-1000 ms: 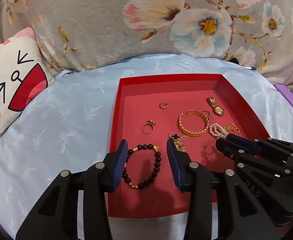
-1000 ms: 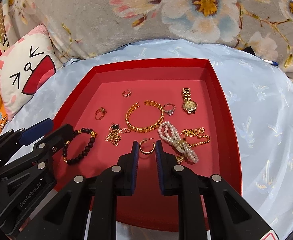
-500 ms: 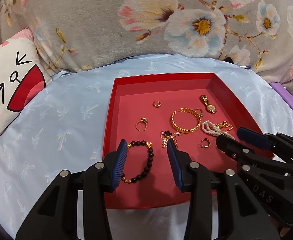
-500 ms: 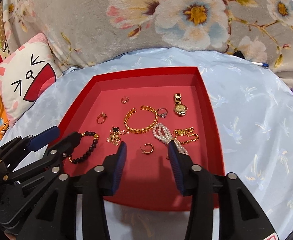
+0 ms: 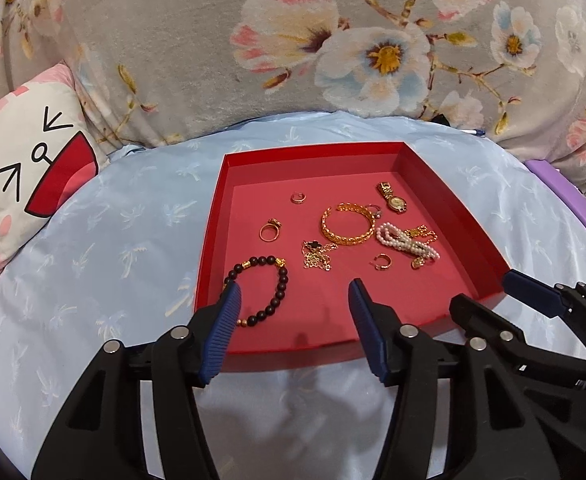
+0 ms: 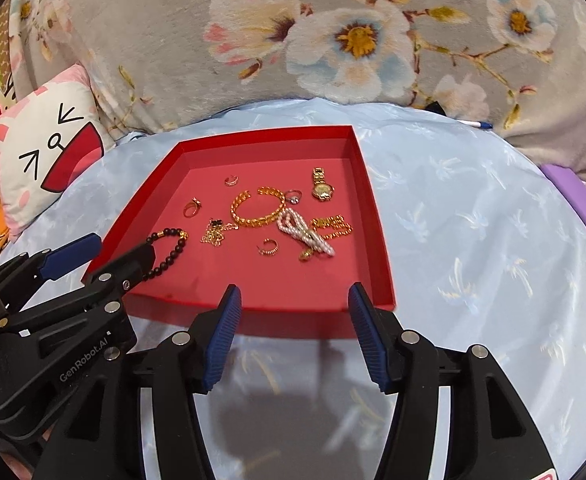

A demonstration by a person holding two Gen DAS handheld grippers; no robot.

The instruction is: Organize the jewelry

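In the left wrist view, the left gripper (image 5: 295,300) hangs above the near edge of the red tray (image 5: 213,240). Its jaws are opening and hold nothing. The dark bead bracelet (image 5: 261,292) lies in the tray just beyond the left finger, at about 11 o'clock from the gripper. The gold bangle (image 5: 348,225) and the pearl strand (image 5: 407,240) lie at 1 o'clock, the watch (image 5: 392,198) further behind them, and a small hoop earring (image 5: 382,262) is near the middle. The right gripper (image 5: 533,292) shows at 3 o'clock, over the tray corner.

In the right wrist view, the right gripper (image 6: 293,312) is also over the near tray edge. Its jaws are opening too and are empty. The hoop earring (image 6: 268,247) lies at 12 o'clock, the pearl strand (image 6: 305,232) at 1 o'clock, touching a gold chain (image 6: 333,226). The left gripper (image 6: 105,256) is at 9 o'clock, its finger over the bead bracelet (image 6: 169,252).

What could go wrong: I think the pearl strand and the gold chain may come up together, because they overlap. The soft blue bedsheet (image 6: 473,240) can also let the tray tip if a finger presses its wall.

Compared with 1 second ago, both grippers have pulled back toward the near edge and stand wider. The right one was almost closed just in front of the hoop earring, which now lies free.
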